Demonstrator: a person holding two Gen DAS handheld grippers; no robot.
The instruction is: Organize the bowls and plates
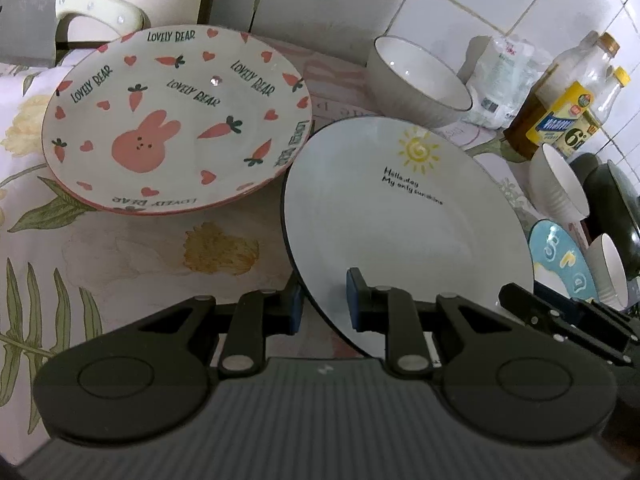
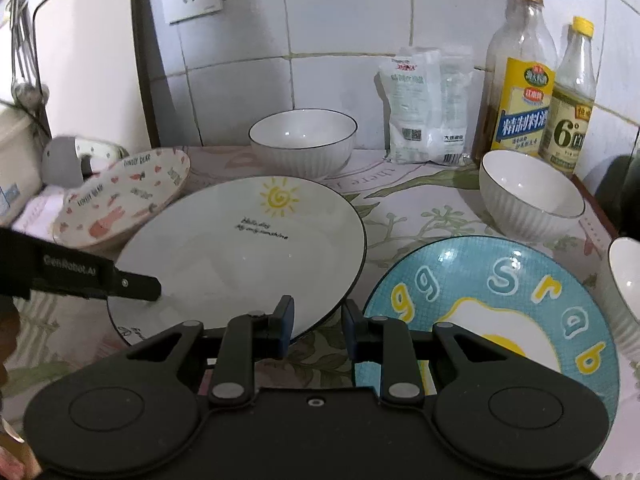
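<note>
- Sun plate (image 1: 408,216), white with a dark rim, was tilted above the floral tablecloth (image 1: 120,248), both grippers clamped on its near rim.
- Left gripper (image 1: 324,304) pinched the edge between its blue pads; right gripper (image 2: 318,328) gripped the rim at the plate's other side.
- Blue egg plate (image 2: 500,300) lay flat just beside it.
- Bunny plate (image 1: 176,120) sat farther left.
- Three white ribbed bowls (image 2: 304,140) stood beyond, near two bottles (image 2: 520,92) against the tiled wall.

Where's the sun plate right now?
The sun plate sits mid-table in the right wrist view, between the bunny plate and the blue egg plate, gripped by both grippers.
</note>
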